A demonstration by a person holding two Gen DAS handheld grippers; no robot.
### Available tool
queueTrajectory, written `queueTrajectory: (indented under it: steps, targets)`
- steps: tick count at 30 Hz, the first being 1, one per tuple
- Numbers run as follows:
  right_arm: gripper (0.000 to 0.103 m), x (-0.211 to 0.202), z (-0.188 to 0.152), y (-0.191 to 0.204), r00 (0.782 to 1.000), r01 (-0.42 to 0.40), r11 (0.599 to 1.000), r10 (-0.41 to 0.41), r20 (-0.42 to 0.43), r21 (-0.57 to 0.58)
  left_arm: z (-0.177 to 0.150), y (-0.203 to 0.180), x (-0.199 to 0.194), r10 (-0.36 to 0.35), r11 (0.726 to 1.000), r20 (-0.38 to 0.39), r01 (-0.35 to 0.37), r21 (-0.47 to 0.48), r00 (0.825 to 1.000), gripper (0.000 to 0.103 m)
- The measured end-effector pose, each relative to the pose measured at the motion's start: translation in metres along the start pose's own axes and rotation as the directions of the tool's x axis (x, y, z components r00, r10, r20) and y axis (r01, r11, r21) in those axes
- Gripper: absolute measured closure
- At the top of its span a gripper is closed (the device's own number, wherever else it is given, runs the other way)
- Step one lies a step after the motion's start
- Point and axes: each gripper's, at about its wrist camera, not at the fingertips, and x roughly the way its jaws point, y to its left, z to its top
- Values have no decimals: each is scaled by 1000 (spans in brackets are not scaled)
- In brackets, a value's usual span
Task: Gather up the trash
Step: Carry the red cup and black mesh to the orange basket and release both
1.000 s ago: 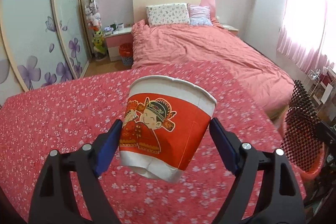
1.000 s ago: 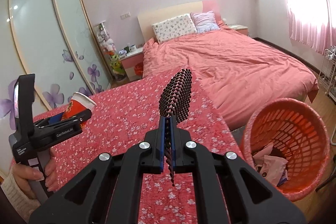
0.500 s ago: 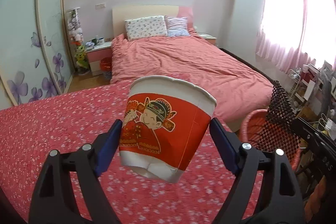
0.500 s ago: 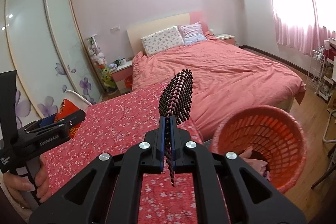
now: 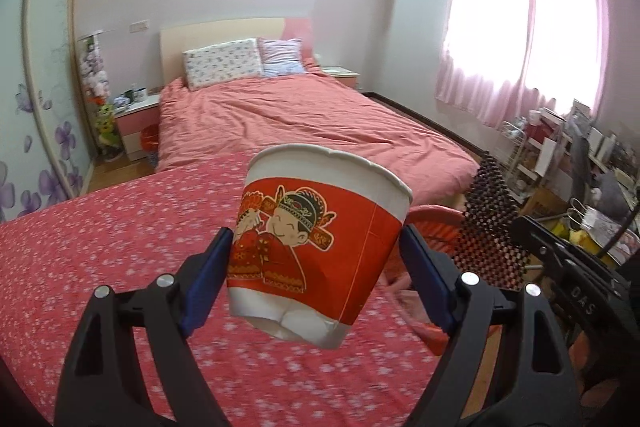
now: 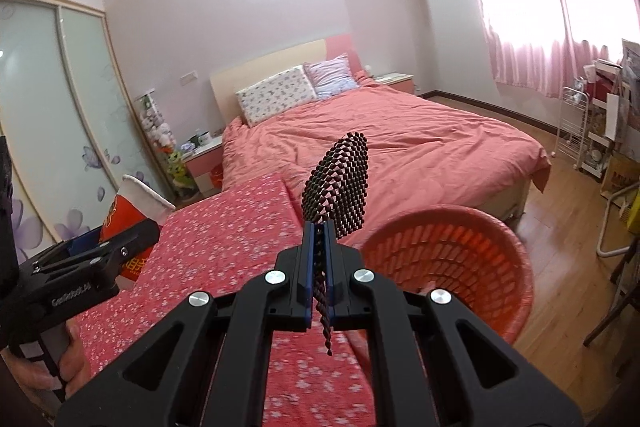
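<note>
My left gripper (image 5: 316, 267) has its jaws spread wide, and its blue pads press on both sides of a paper cup (image 5: 320, 243). The cup is red and white with a cartoon figure printed on it, tilted a little, its open mouth facing up and away from me, and its bottom edge is dented. I cannot see inside it.

My right gripper (image 6: 319, 267) has its jaws almost fully closed, pinching a flat beaded mat (image 6: 338, 187) of dark, small beads. The mat stands on edge, rising above the pads, with a short tail hanging below them.

The landmark is the orange basket (image 6: 480, 255), a round plastic bin with a lattice wall standing on the wooden floor. The mat is held just left of its rim. The cup is further left of the basket, above a table (image 6: 224, 227) covered in red flowered cloth; the basket sits against that table's right side. Inside the basket, only a bit of something pale shows at the bottom. A bed (image 6: 380, 143) with a pink cover lies beyond the basket.
</note>
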Motion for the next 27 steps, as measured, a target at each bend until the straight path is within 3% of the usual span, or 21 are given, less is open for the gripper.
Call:
queueTrajectory:
  steps: [17, 27]
  targets:
    - [98, 23, 3, -91, 996, 87, 988, -84, -29, 128, -19, -108, 79, -178, 981, -102, 184, 54, 979, 22]
    - [97, 55, -2, -125, 993, 74, 980, -57, -100, 185, -39, -134, 146, -176, 979, -219, 194, 66, 960, 20]
